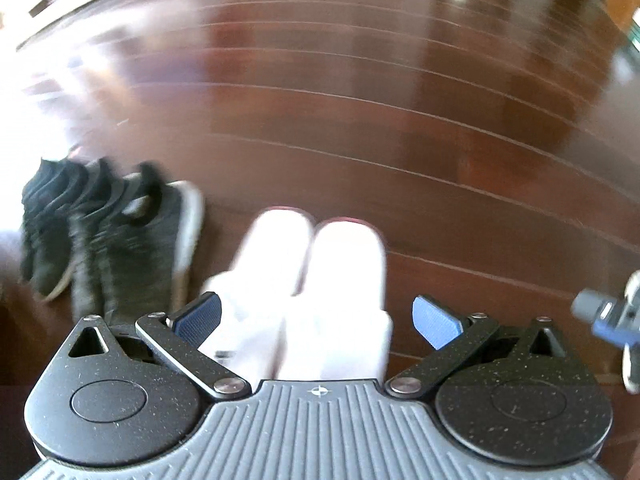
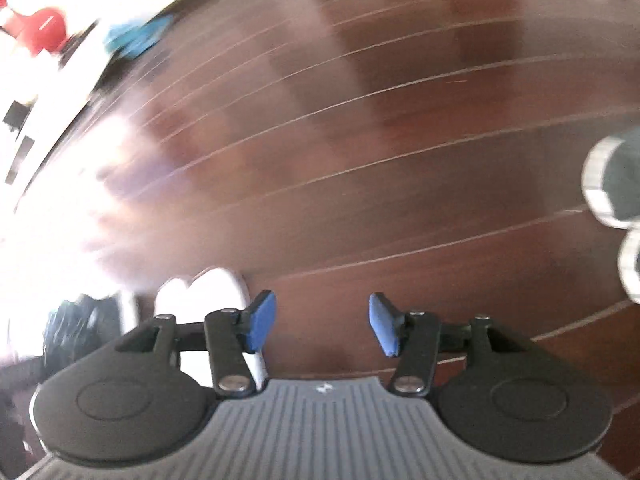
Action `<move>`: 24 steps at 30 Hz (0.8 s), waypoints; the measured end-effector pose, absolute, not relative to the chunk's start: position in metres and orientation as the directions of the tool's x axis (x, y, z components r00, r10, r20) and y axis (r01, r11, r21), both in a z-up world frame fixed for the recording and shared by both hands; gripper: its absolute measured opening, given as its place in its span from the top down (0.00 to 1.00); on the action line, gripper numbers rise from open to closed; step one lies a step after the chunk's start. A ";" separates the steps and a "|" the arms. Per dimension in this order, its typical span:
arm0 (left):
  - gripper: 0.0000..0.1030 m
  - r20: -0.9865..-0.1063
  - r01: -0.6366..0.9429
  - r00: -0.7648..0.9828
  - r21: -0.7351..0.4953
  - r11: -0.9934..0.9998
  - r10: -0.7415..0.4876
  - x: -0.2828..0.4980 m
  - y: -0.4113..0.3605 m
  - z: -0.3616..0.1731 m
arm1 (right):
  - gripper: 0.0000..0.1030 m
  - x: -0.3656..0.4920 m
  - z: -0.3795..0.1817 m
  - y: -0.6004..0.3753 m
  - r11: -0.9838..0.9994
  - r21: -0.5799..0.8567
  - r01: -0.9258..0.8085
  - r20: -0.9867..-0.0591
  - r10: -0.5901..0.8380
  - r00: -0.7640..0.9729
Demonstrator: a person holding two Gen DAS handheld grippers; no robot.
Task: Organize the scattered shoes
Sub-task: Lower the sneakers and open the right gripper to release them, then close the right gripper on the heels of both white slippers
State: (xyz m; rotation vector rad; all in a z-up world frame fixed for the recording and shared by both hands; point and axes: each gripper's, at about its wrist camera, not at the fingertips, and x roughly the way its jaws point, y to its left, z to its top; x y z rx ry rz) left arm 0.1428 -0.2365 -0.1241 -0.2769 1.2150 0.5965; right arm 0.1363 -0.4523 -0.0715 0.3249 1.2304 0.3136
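white shoes (image 1: 316, 280) paired between spread left gripper (image 1: 318, 320) fingers; right gripper (image 2: 322, 324) open, empty.

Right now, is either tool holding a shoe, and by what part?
No. The left tool is open around the white shoes, not gripping them. The right tool is open over bare floor.

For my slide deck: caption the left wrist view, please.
Open left gripper above paired white shoes, dark sneakers alongside on wooden floor.
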 end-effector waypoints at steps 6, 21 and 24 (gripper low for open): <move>0.00 -0.930 -0.675 0.164 0.136 0.725 0.328 0.122 -0.162 -0.119 | 0.36 0.114 -0.102 -0.324 0.890 0.384 -0.246 -0.893 0.426 0.148; 0.00 -0.963 -0.810 0.122 0.043 0.585 0.240 0.110 -0.071 -0.127 | 0.22 0.079 -0.167 -0.221 0.929 0.318 -0.189 -0.944 0.328 0.025; 0.00 -0.967 -0.817 0.120 0.032 0.576 0.223 0.111 -0.064 -0.133 | 0.13 0.077 -0.173 -0.214 0.931 0.321 -0.175 -0.944 0.329 0.020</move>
